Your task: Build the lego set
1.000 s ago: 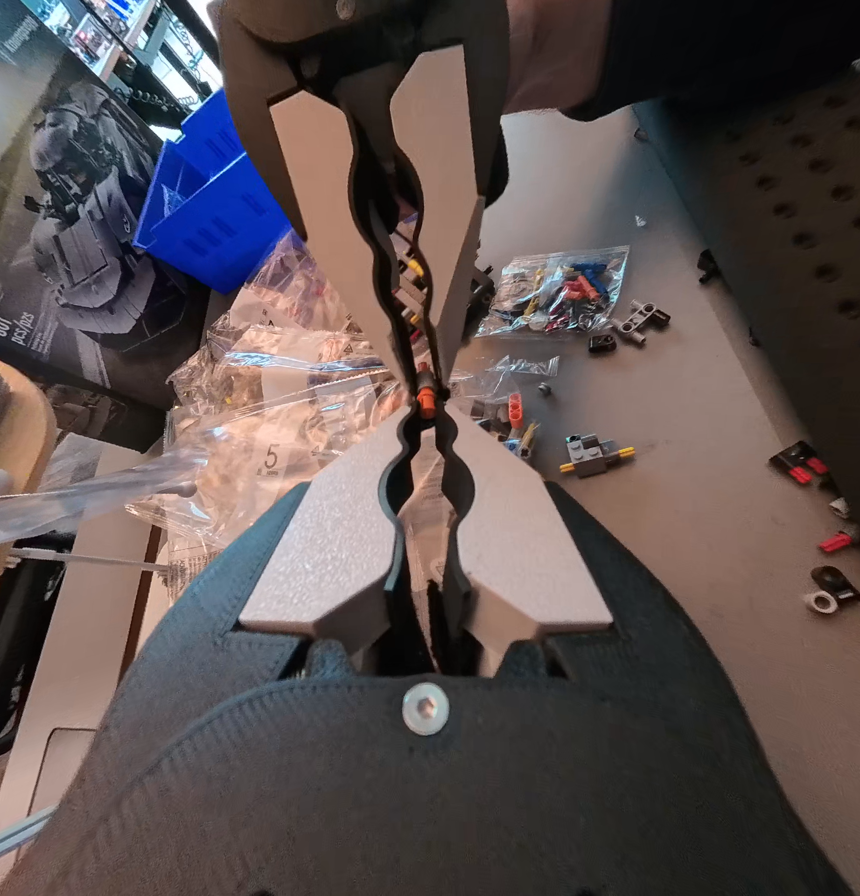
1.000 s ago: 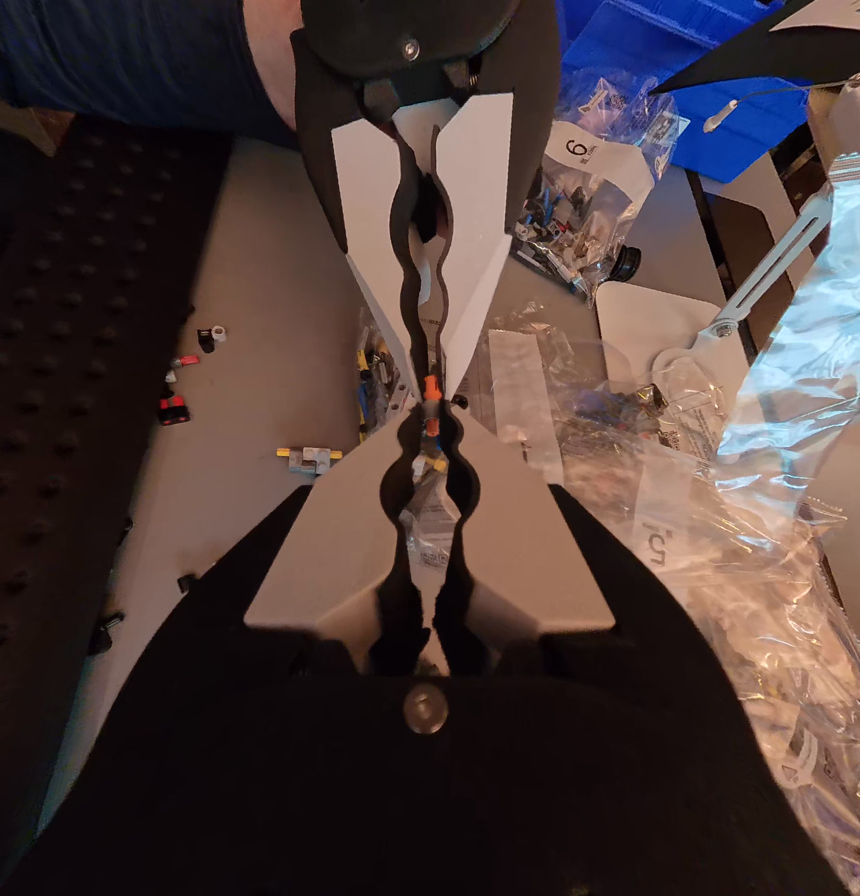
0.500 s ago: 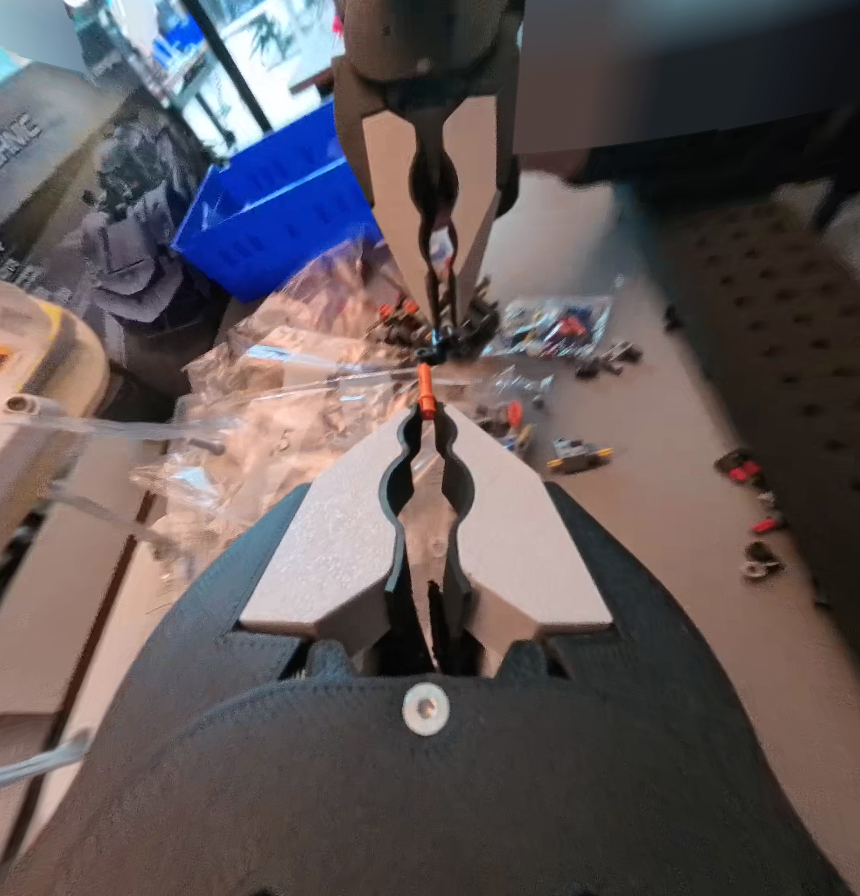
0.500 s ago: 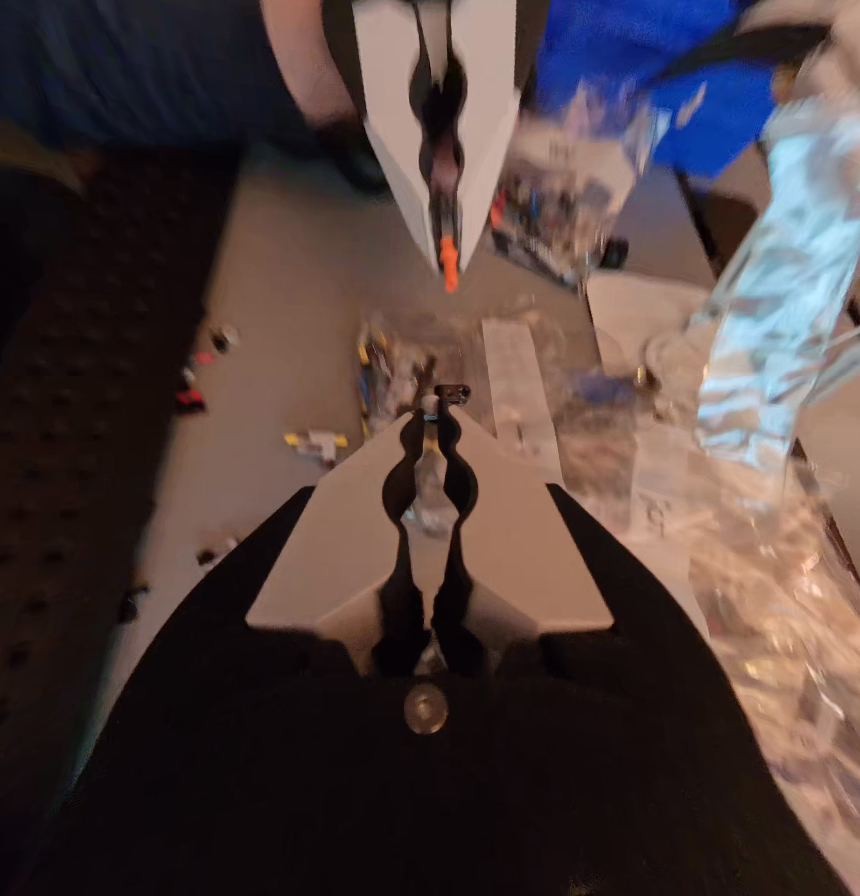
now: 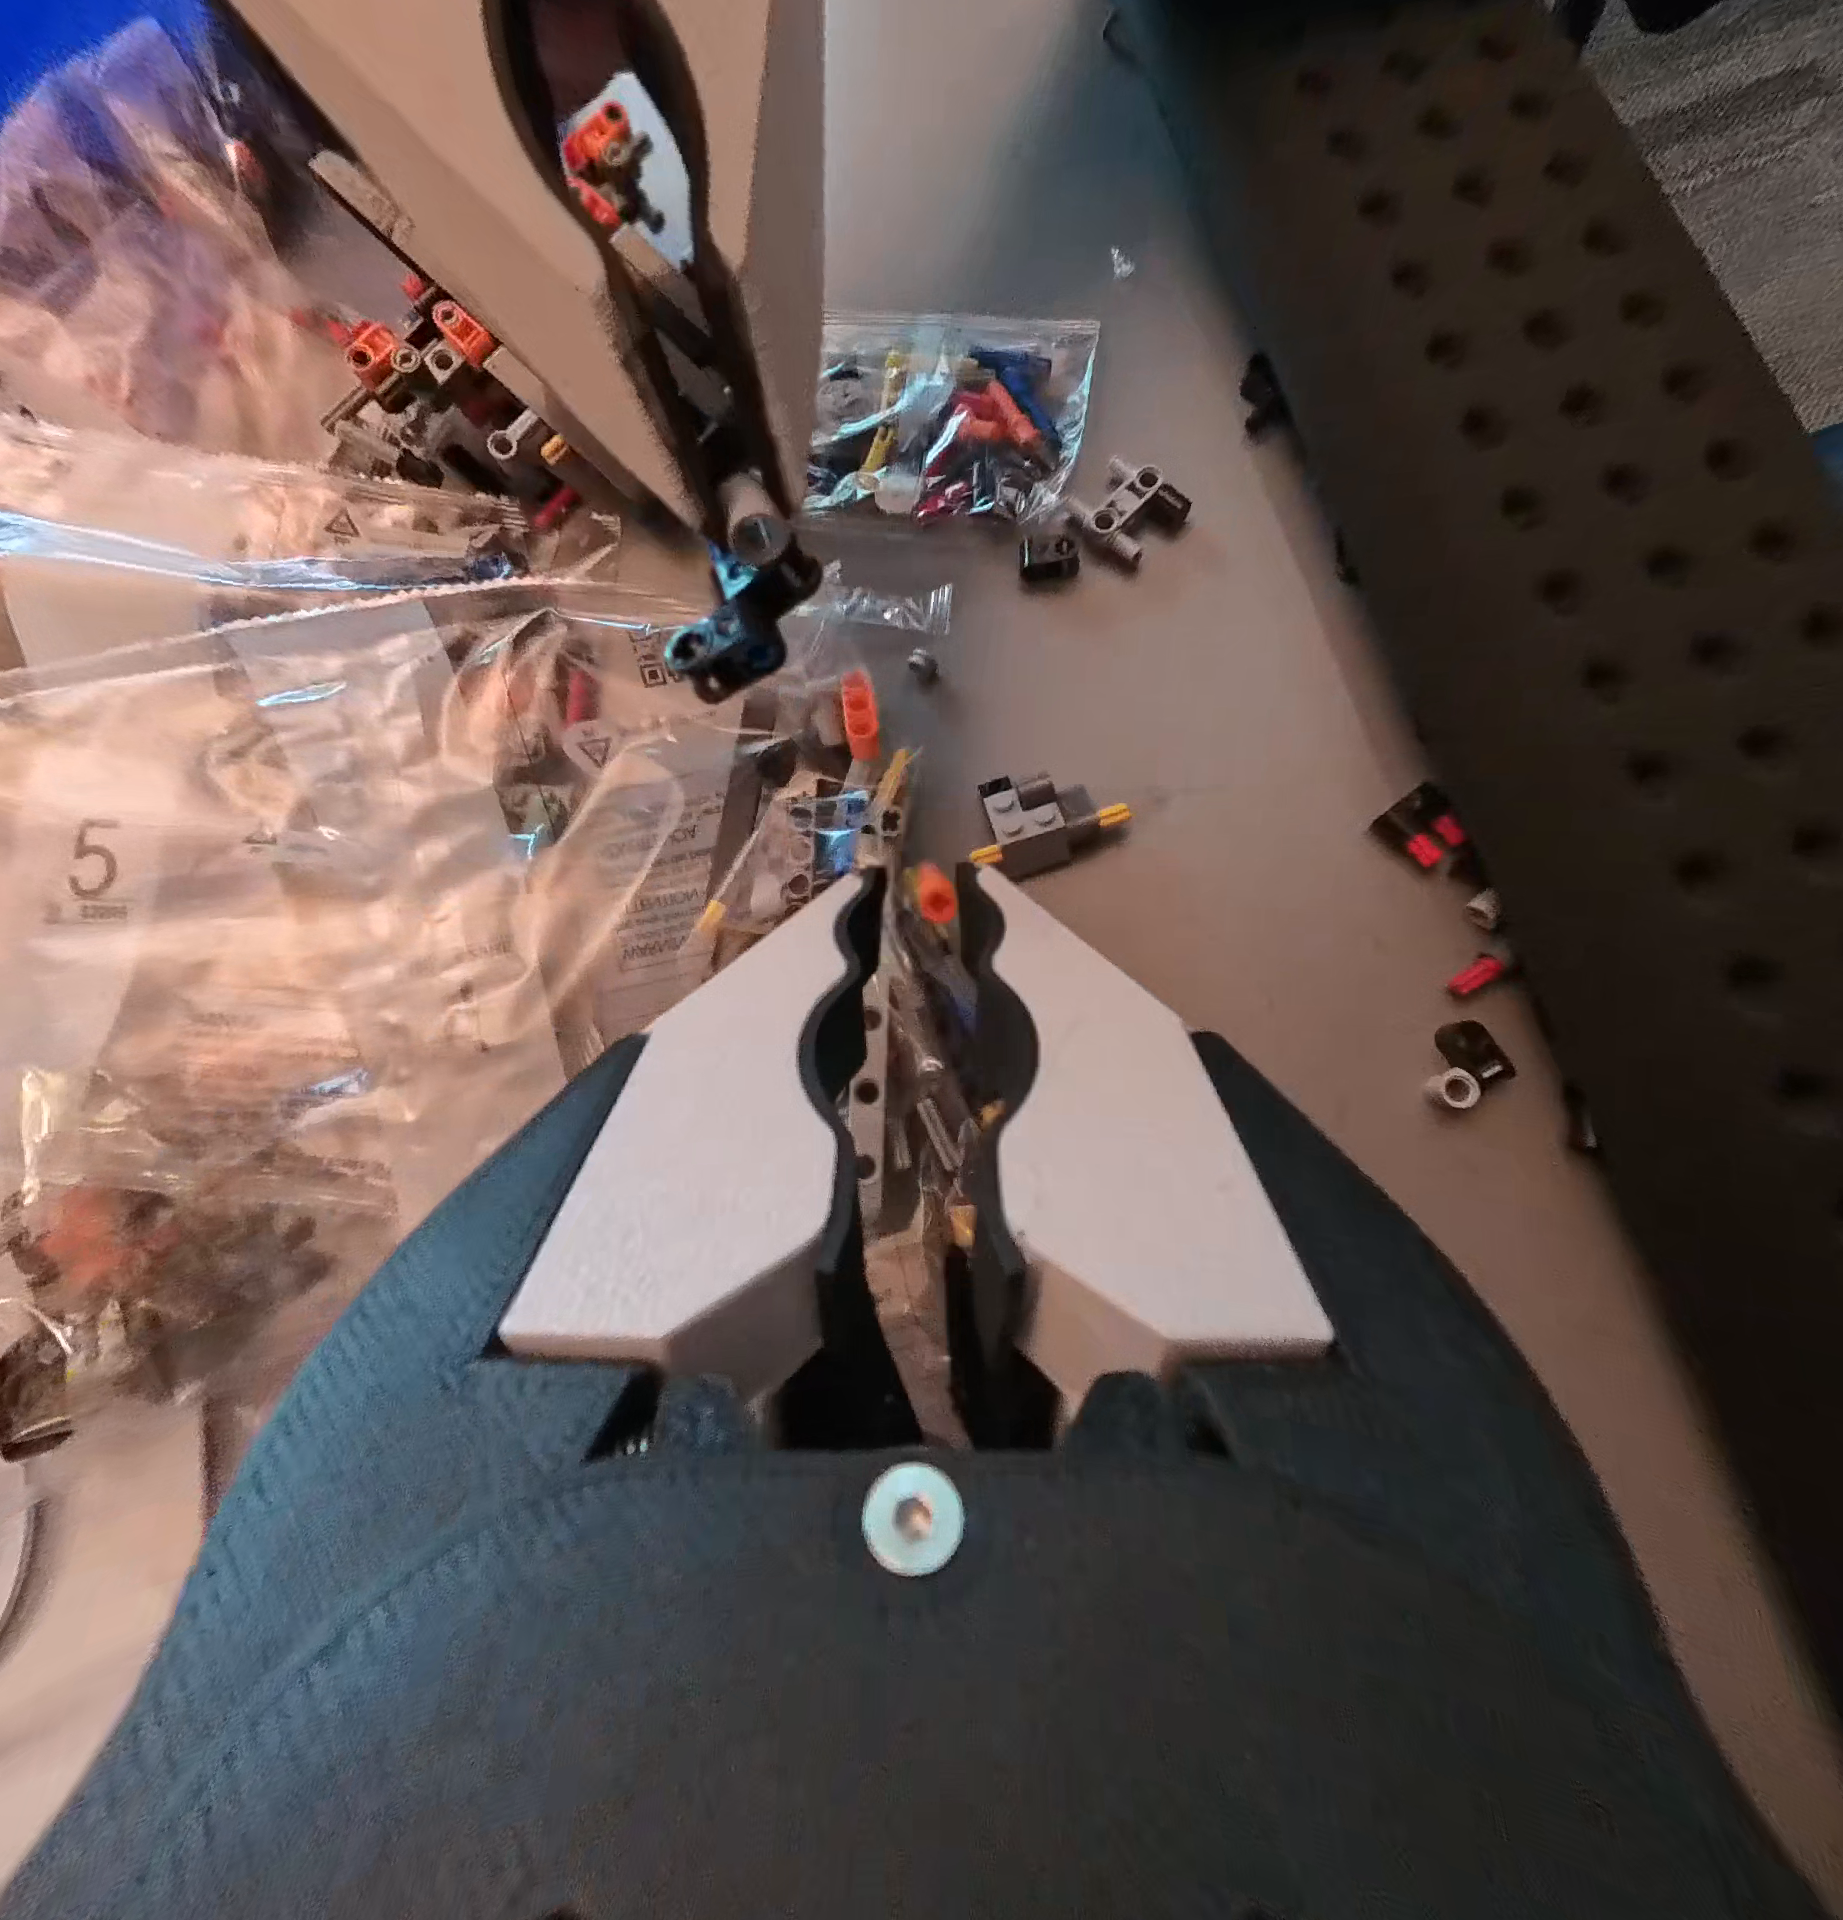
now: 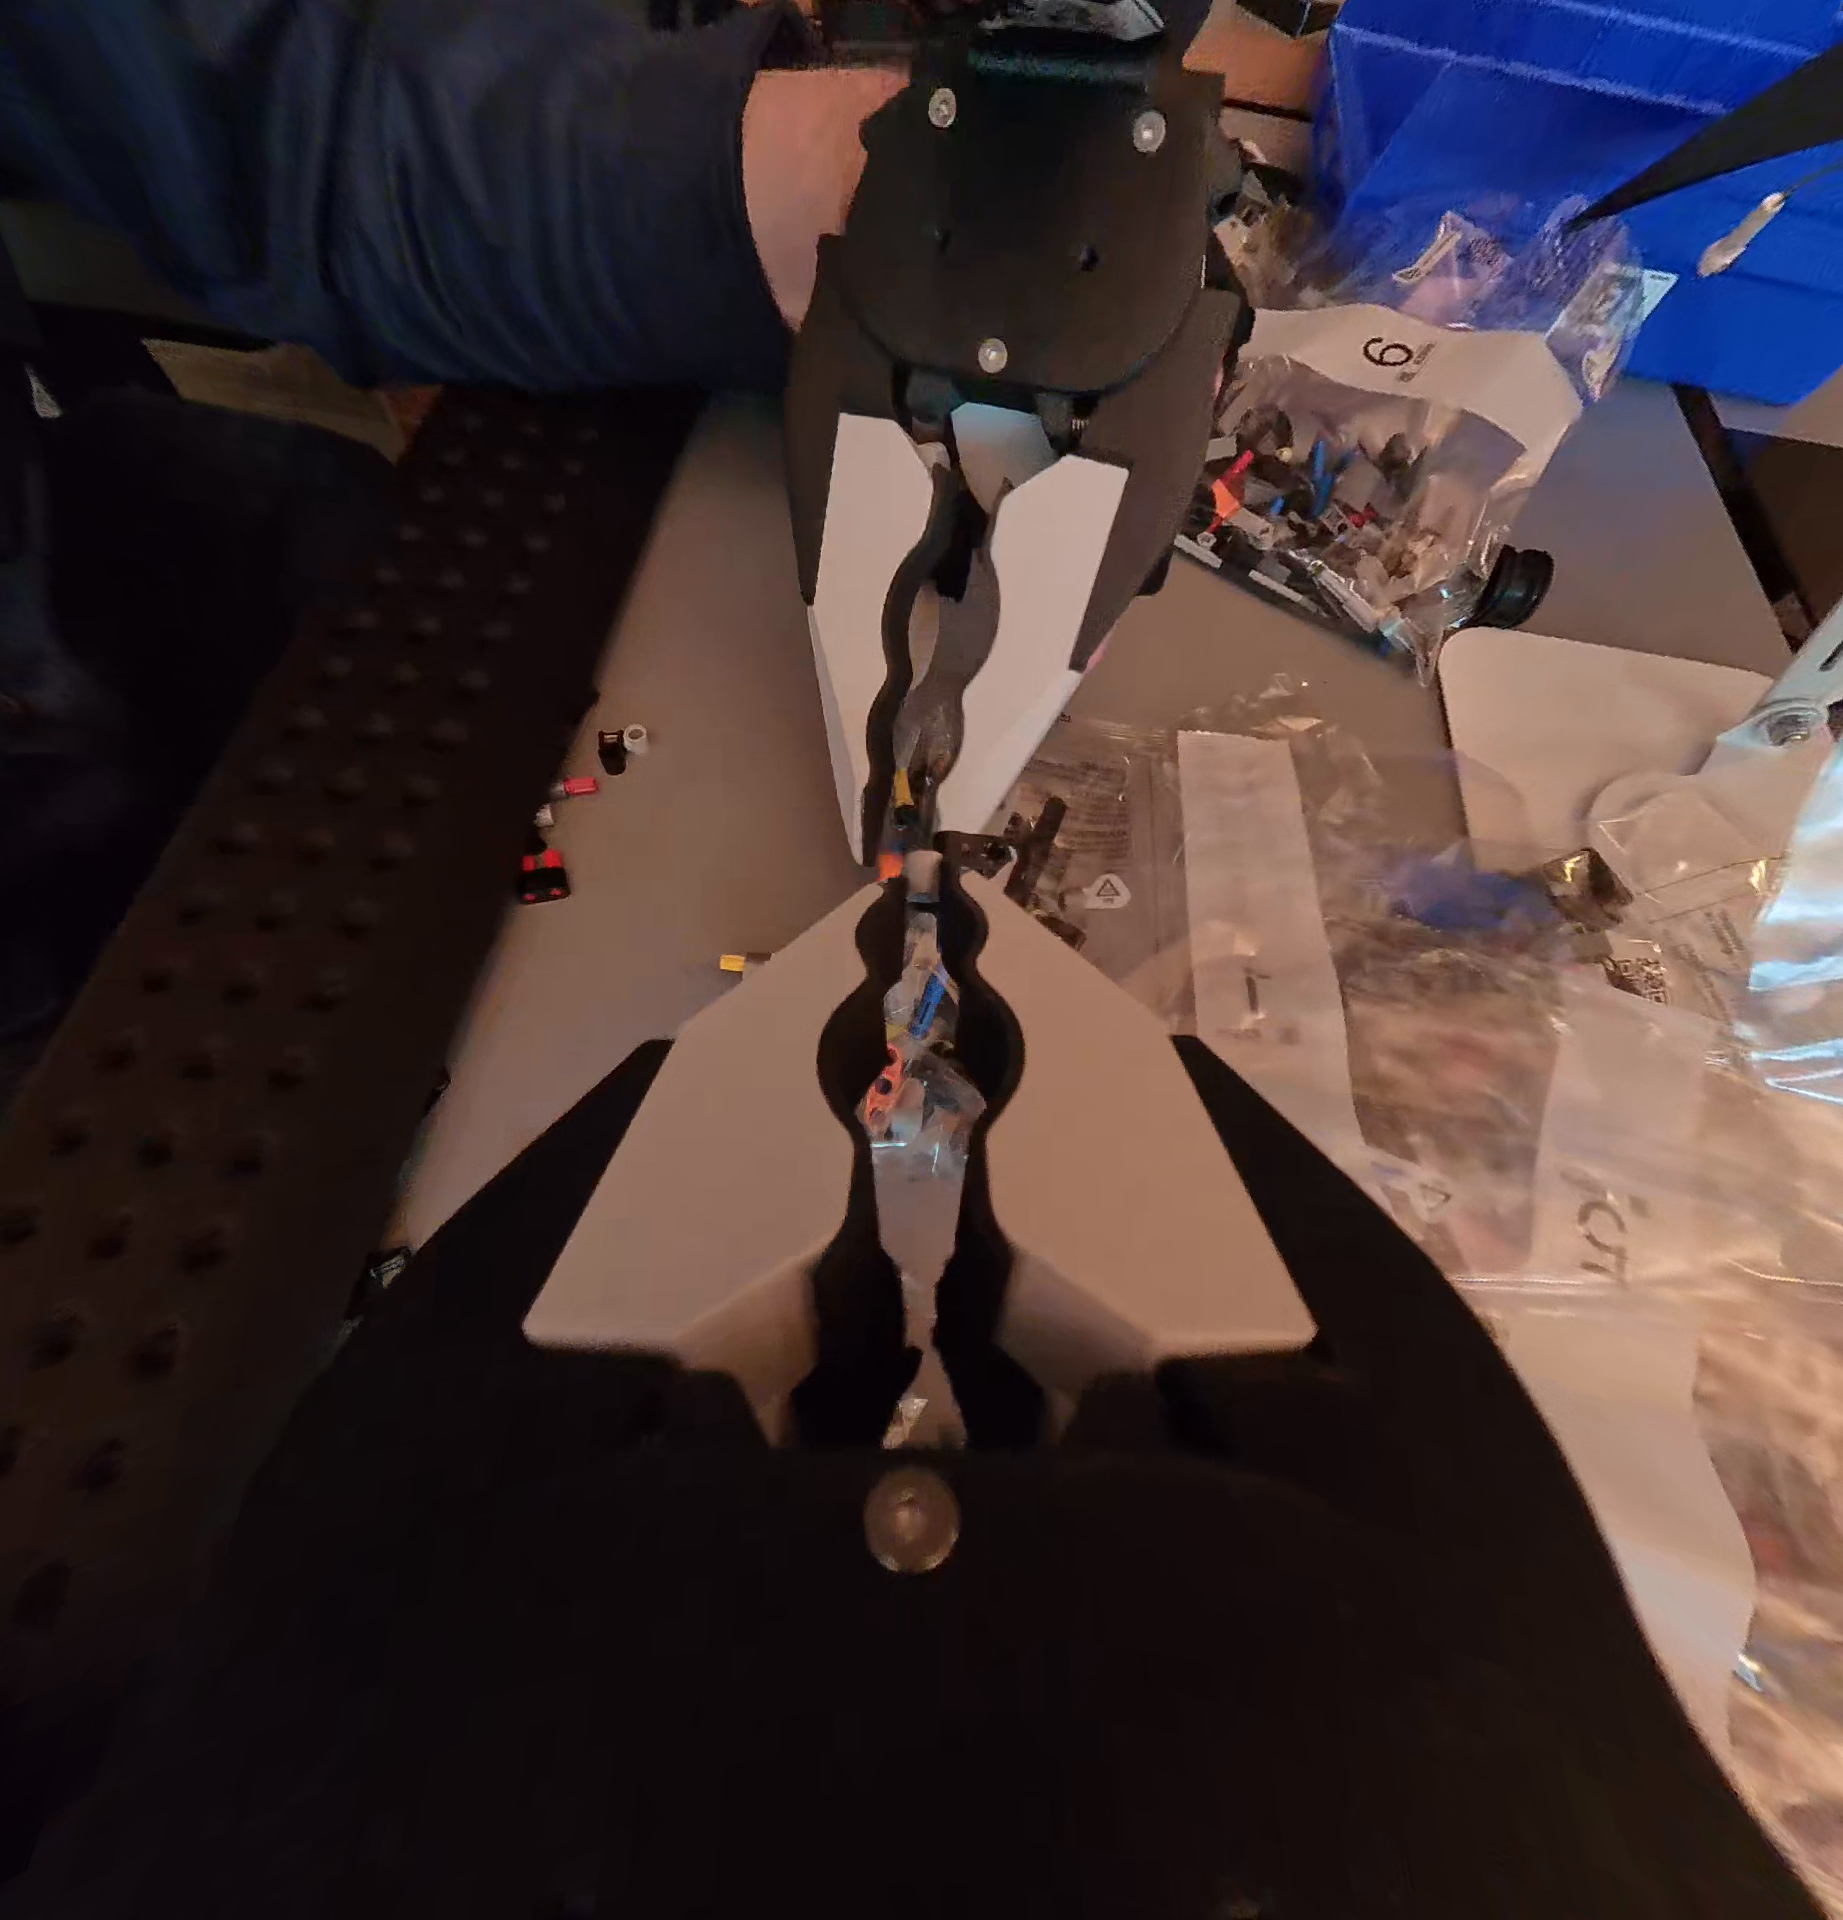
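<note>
1. While the left gripper (image 5: 919,894) pinches a short orange pin (image 5: 935,899) at its very tips, the pin's long axis points forward along the fingers, with its free end sticking out.
2. The right gripper (image 6: 922,883) is pressed together on a pale grey peg (image 5: 756,514). A black connector (image 5: 735,623) hangs from the peg's outer end, its open holes turned toward the left gripper.
3. The two claws face each other tip to tip above the table (image 5: 1260,831). In the left wrist view the connector sits ahead of the orange pin and off to its left, apart from it. In the right wrist view the tips look almost touching, so how much gap remains cannot be told.
4. Judged from this, the next move is to line the pin's axis up with a connector hole and push it in. The left gripper probably needs to shift sideways first.
5. Containers:
   - A sealed clear bag (image 5: 948,426) holds mixed red, blue, yellow and black parts.
   - A numbered bag (image 6: 1364,468) holds more pieces.
   - Opened plastic bags (image 5: 273,779) lie crumpled on the left.
   - A blue bin (image 6: 1623,156) stands behind them, its contents hidden.
6. A small grey assembly (image 5: 1042,821) with yellow pins lies loose on the table.
</note>
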`<act>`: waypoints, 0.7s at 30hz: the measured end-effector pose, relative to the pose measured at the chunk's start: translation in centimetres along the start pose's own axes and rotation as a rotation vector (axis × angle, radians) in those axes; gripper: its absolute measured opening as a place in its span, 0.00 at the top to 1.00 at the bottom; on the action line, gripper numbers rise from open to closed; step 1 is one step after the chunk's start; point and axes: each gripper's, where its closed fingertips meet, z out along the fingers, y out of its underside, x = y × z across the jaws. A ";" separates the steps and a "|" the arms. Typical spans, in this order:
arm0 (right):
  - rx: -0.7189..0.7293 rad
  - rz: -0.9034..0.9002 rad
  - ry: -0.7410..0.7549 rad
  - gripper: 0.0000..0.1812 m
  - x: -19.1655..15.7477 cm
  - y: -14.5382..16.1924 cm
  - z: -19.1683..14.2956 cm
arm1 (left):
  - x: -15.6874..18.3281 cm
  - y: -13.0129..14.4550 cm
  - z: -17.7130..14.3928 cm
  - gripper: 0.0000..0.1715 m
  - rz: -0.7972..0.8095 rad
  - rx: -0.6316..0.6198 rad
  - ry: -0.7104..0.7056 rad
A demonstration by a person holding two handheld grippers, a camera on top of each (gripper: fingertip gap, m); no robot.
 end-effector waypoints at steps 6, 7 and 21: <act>-0.013 -0.010 0.004 0.98 0.1 0.3 0.4 | -1.1 -0.7 -0.1 0.86 0.004 0.044 -0.066; -0.021 -0.020 0.007 0.98 0.1 0.4 0.5 | -1.6 -1.3 -0.4 0.84 0.002 0.077 -0.098; -0.097 -0.118 0.079 0.98 0.3 0.8 1.2 | -2.6 -3.4 -0.9 0.89 0.021 0.186 -0.168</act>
